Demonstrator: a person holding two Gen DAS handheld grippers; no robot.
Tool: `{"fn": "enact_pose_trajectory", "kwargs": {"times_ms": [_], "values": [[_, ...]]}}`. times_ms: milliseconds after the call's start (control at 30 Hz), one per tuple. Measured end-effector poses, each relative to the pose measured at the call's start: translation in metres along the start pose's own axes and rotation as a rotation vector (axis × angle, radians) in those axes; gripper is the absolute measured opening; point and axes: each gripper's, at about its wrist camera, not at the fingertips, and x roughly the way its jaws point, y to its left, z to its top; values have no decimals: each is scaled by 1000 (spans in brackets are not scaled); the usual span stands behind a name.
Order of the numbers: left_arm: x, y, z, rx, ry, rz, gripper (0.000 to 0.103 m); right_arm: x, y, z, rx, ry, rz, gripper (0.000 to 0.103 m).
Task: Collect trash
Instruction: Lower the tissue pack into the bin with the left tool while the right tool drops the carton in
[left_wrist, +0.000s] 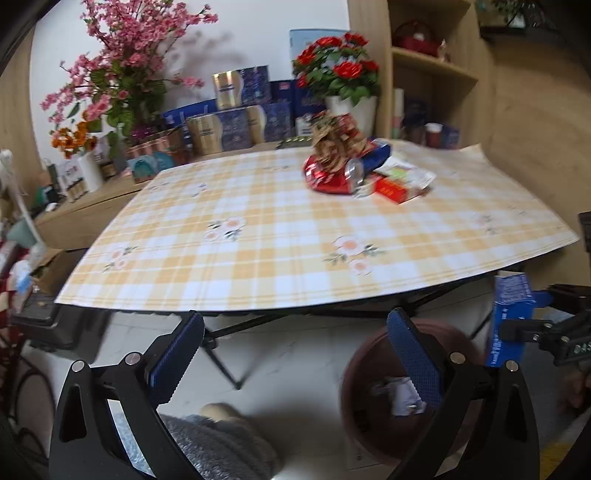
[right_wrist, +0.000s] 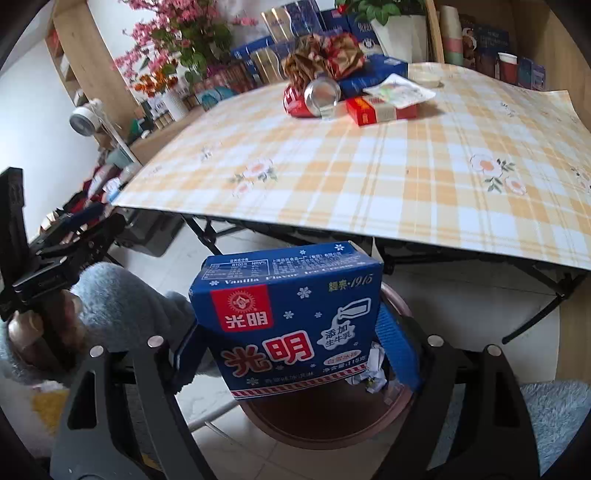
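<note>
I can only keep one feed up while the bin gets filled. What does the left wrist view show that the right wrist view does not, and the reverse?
Only the left wrist view shows the left gripper from behind, open and empty, and the red roses in full.

Only the right wrist view shows the printed front of the blue ice cream box, clamped in the right gripper above the brown bin.

Both show the checked tablecloth, the trash pile with the red can, the bin and the box.
</note>
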Motion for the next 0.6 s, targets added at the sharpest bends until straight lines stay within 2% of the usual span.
{"fn": "enact_pose_trajectory", "kwargs": {"times_ms": [133, 233, 267, 300, 367, 600], "values": [[3, 0, -1, 2, 14, -11, 97, 4, -1, -2, 0, 10, -7, 82], [2, 3, -2, -20, 1, -59, 97, 0, -5, -1, 25, -17, 27, 84], [2, 4, -2, -32, 0, -74, 97, -3, -7, 0, 40, -35, 46, 88], [3, 5, -2, -38, 1, -77, 97, -5, -9, 0, 51, -48, 48, 98], [4, 8, -2, -52, 7, -80, 97, -10, -14, 1, 78, -81, 40, 97], [12, 13, -4, -89, 42, -81, 97, -4, -32, 2, 158, -67, 1, 97]]}}
